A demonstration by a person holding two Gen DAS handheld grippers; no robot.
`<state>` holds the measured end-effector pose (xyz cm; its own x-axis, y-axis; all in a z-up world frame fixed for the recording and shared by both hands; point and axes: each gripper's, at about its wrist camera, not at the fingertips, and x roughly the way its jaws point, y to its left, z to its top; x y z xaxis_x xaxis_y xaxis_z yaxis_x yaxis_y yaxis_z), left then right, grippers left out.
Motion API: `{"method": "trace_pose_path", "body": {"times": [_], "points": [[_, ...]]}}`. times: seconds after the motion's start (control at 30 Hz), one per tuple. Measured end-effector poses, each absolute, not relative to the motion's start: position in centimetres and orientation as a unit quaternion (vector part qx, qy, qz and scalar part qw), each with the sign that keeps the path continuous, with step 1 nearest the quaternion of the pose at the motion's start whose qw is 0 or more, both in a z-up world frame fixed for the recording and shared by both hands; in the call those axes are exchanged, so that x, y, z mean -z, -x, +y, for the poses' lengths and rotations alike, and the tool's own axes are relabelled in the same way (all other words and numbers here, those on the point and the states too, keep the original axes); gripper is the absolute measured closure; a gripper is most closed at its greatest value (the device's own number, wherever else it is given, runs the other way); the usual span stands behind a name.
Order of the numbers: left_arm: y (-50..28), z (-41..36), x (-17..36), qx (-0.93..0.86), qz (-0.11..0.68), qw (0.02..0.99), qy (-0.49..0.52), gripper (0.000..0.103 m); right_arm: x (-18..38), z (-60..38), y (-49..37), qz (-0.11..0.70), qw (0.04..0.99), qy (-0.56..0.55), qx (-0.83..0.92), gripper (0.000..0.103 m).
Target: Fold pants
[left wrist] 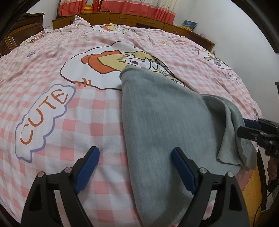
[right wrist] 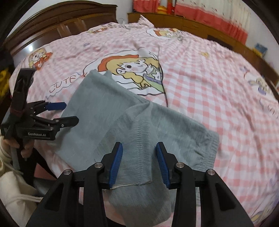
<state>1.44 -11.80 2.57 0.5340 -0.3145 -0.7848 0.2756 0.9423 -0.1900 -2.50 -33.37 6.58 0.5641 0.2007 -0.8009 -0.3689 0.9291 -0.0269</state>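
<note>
Grey pants (left wrist: 162, 125) lie on the pink checked bedcover (left wrist: 69, 122) near the bed's front edge, one part doubled over the other. In the right wrist view the pants (right wrist: 139, 125) run from the far left toward me, with a folded layer and its hem between my fingers. My left gripper (left wrist: 135, 153) is open, its left finger over the bedcover and its right finger (left wrist: 181, 167) over the pants' left part. My right gripper (right wrist: 139, 148) is open, jaws either side of the grey cloth without pinching it. The left gripper also shows in the right wrist view (right wrist: 68, 112).
A wooden headboard (right wrist: 57, 22) and wooden cabinets (left wrist: 122, 19) stand at the far side, with red-and-white curtains (left wrist: 157, 8) behind. A blue book (left wrist: 189, 25) lies on the cabinet. The bed's front edge is just below the grippers.
</note>
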Motion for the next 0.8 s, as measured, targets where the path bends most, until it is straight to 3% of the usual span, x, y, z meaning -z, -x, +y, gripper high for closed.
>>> {"method": "trace_pose_path", "body": {"times": [0.03,0.1,0.13,0.27,0.47,0.57,0.8], "points": [[-1.4,-11.8,-2.6,0.168,0.452,0.876,0.021,0.015,-6.7,-33.2,2.6,0.434,0.879,0.101,-0.167,0.067],[-1.4,-11.9,-2.6,0.167,0.451,0.877,0.019,0.015,-6.8,-32.6,2.8,0.431,0.878,0.122,-0.166,0.093],[-1.4,-11.9,-2.6,0.166,0.450,0.877,0.018,0.014,-6.9,-32.3,2.9,0.434,0.876,0.134,-0.164,0.096],[-1.4,-11.9,-2.5,0.167,0.450,0.877,0.018,0.014,-7.7,-32.7,2.3,0.433,0.873,0.176,-0.139,0.096],[-1.4,-11.9,-2.5,0.166,0.450,0.877,0.019,0.014,-9.0,-37.9,-1.0,0.410,0.876,0.246,0.056,0.095],[-1.3,-11.9,-2.5,0.166,0.449,0.878,0.017,0.014,-10.3,-40.0,-0.9,0.422,0.883,0.192,0.074,0.092],[-1.4,-12.0,-2.5,0.165,0.448,0.878,0.017,0.014,-10.5,-34.8,2.5,0.453,0.876,0.029,-0.162,0.081]]}}
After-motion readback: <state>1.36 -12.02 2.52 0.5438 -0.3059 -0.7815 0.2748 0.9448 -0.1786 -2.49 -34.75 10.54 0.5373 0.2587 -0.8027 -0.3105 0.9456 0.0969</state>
